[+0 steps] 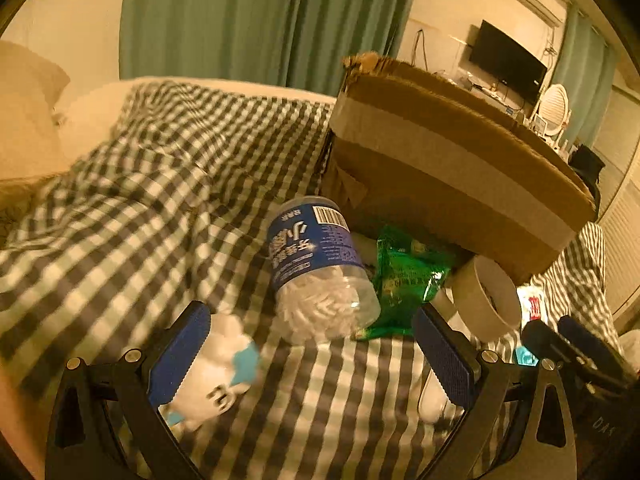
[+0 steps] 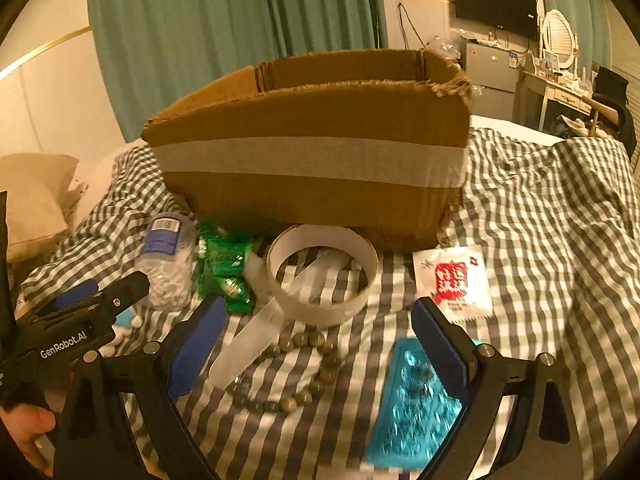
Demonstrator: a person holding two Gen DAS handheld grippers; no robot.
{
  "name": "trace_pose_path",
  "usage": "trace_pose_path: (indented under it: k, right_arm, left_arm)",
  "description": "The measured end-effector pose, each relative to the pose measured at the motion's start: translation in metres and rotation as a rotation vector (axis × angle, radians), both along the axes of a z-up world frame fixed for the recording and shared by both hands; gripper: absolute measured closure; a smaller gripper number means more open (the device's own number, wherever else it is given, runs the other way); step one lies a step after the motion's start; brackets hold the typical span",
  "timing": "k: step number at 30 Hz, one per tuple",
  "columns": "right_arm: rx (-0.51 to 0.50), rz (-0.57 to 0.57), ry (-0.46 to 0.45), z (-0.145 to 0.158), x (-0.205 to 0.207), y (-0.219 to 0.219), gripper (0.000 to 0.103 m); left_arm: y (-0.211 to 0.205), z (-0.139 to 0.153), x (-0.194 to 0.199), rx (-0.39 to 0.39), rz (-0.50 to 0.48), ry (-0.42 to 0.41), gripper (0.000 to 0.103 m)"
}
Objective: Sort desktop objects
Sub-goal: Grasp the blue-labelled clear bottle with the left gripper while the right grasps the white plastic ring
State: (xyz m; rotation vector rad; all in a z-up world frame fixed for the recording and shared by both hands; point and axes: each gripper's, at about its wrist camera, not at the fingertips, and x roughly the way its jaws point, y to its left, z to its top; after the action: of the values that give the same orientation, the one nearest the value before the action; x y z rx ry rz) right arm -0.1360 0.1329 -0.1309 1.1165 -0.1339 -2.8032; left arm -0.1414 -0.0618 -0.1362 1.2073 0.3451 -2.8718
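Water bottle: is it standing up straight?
No, the water bottle lies on its side on the checked bedcover, beside the green packet.

"GenRobot.AI" stands in white on the left gripper (image 2: 102,294); the bottle (image 1: 316,264) label is illegible

Teal curtains (image 2: 224,40), cream walls, wall-mounted television (image 2: 494,4), warm dim light.

A bed (image 2: 540,208) under a rumpled grey-and-white checked cover is carrying everything, with a cardboard box (image 2: 312,152) sitting open-topped toward its far side. In front of the box, a clear water bottle (image 2: 166,260) is lying on its side beside a green snack packet (image 2: 224,268), a tape roll (image 2: 320,276) and a white-and-red sachet (image 2: 452,280). Nearer, a bead bracelet (image 2: 296,372), a shiny blue packet (image 2: 412,400) and a white plush toy (image 1: 216,368) are resting on the cover.
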Motion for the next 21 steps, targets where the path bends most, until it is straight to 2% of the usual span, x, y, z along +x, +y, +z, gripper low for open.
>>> trace_pose_path:
  k: [5,15,21]
  right_arm:
    - [-0.014,-0.021,-0.038,-0.013,-0.02,0.001,0.009]
    - [-0.019,-0.038,-0.093,-0.031,-0.044,-0.002,0.008]
    - [-0.018,-0.043,-0.114,-0.039,-0.057,-0.008,0.007]
  left_arm:
    - [0.001,-0.008,-0.018,-0.006,0.023,-0.019,0.0]
    - [-0.005,-0.022,-0.054,0.065,0.079,-0.062,0.0]
    - [0.0,-0.029,-0.063,0.04,0.064,-0.071,0.0]
